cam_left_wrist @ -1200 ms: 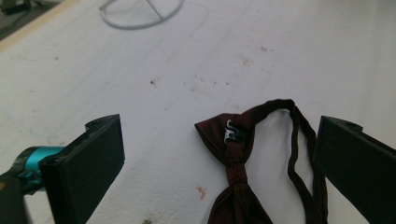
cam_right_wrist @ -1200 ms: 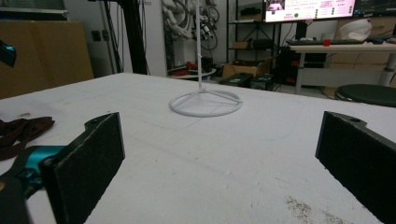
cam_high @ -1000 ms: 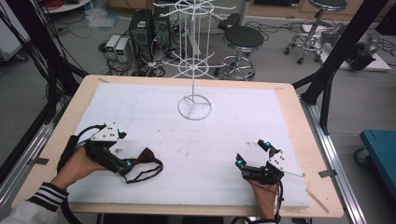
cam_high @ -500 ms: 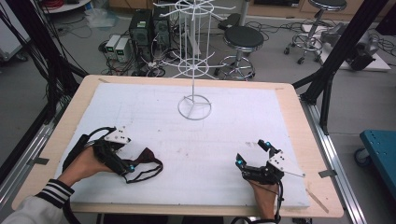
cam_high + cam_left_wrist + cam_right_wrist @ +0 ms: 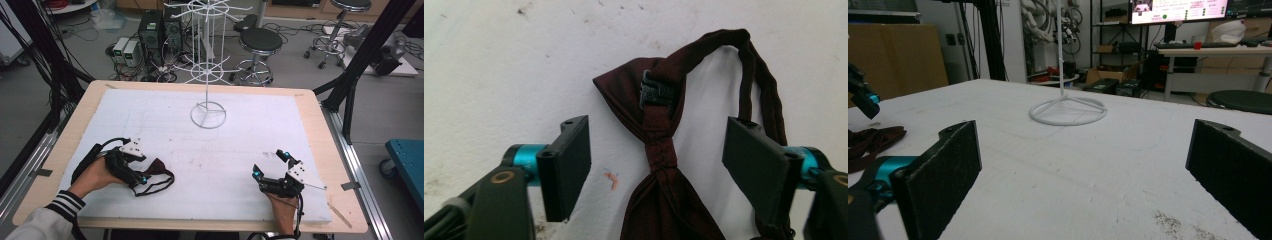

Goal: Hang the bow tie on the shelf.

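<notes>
A dark maroon bow tie [image 5: 659, 150] with its neck strap looped beside it lies flat on the white foam sheet [image 5: 225, 150] at the near left [image 5: 159, 169]. My left gripper [image 5: 142, 172] is low over it, and in the left gripper view [image 5: 659, 145] its jaws stand on either side of the knot. They have just been closing, and a gap remains on each side between pad and cloth. My right gripper [image 5: 270, 164] rests at the near right, wide open [image 5: 1088, 150] with nothing between its pads.
A white wire display stand [image 5: 208, 115] rises from a ring base at the middle back of the sheet, ahead of the right gripper [image 5: 1068, 110]. The wooden table edge [image 5: 320, 150] frames the foam. Stools, computers and cables stand on the floor beyond.
The left gripper has edged a little to the right onto the bow tie, and its jaws have narrowed around the knot. The right gripper has stayed put.
</notes>
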